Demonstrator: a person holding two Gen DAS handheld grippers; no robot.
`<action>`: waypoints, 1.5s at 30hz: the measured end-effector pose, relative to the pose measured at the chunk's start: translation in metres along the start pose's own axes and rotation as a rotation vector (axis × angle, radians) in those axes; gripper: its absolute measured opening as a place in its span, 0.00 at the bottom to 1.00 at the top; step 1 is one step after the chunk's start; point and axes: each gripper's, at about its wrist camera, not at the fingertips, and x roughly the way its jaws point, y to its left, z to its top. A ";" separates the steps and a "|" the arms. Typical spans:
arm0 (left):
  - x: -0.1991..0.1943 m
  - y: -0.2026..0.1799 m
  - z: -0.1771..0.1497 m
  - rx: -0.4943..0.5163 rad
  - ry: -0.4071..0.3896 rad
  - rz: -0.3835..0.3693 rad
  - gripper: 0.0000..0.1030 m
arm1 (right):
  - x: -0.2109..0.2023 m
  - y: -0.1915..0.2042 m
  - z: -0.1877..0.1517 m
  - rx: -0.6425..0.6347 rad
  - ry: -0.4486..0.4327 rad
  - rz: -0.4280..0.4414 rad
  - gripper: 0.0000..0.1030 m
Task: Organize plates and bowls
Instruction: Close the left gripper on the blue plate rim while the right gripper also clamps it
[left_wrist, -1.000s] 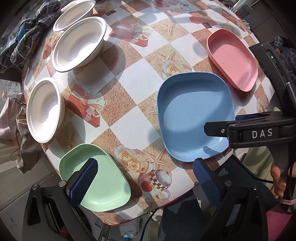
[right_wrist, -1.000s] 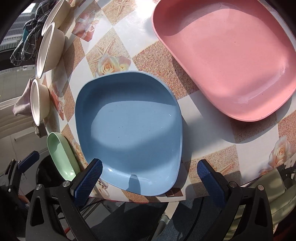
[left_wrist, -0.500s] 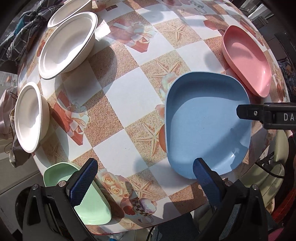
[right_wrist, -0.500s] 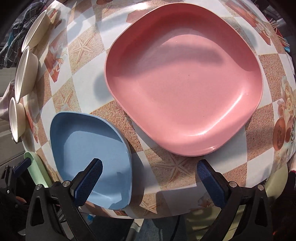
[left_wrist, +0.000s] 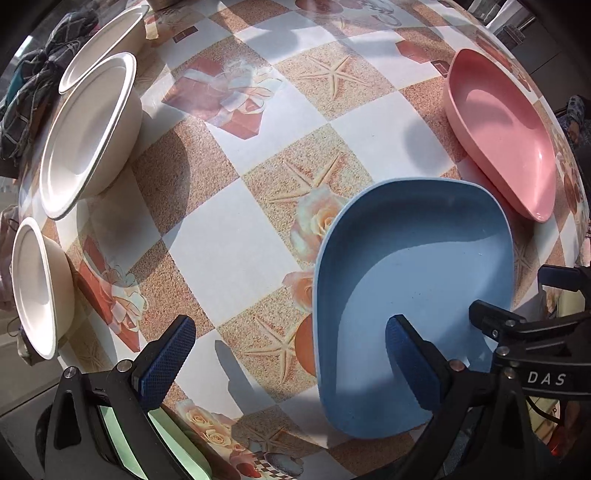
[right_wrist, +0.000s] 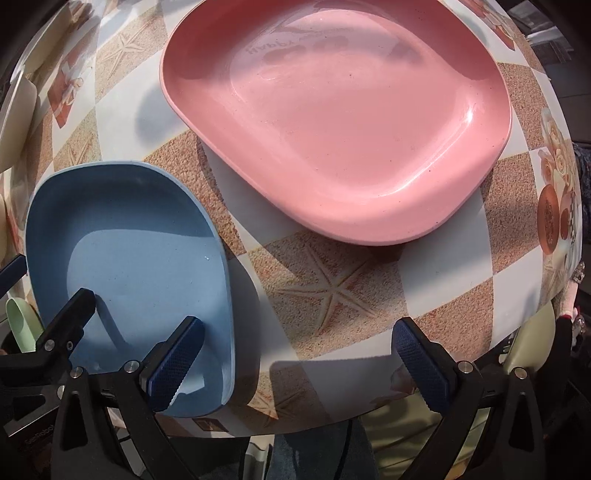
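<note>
Left wrist view: the left gripper (left_wrist: 286, 354) is spread wide and holds nothing. It hangs over the near edge of the table (left_wrist: 236, 236), its right pad above the blue plate (left_wrist: 413, 295). The pink plate (left_wrist: 502, 129) lies just beyond, the three white bowls (left_wrist: 86, 125) along the far left, and the green plate (left_wrist: 173, 450) beneath the left finger.

Right wrist view: the right gripper (right_wrist: 297, 363) is likewise open and empty, facing the pink plate (right_wrist: 340, 114). The blue plate (right_wrist: 129, 258) sits under its left pad. For a secure pick, bring one finger under the pink plate's near rim and one over it, then close squarely before lifting.
</note>
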 end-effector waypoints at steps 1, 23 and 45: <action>0.005 -0.001 0.001 -0.007 0.014 -0.013 1.00 | 0.004 -0.002 -0.002 -0.001 0.001 0.007 1.00; 0.004 -0.008 -0.005 -0.005 0.073 -0.062 0.91 | -0.011 -0.002 -0.005 0.029 -0.048 0.033 0.83; -0.021 -0.047 -0.034 -0.120 0.072 -0.063 0.28 | -0.015 0.070 -0.024 -0.335 -0.055 0.027 0.18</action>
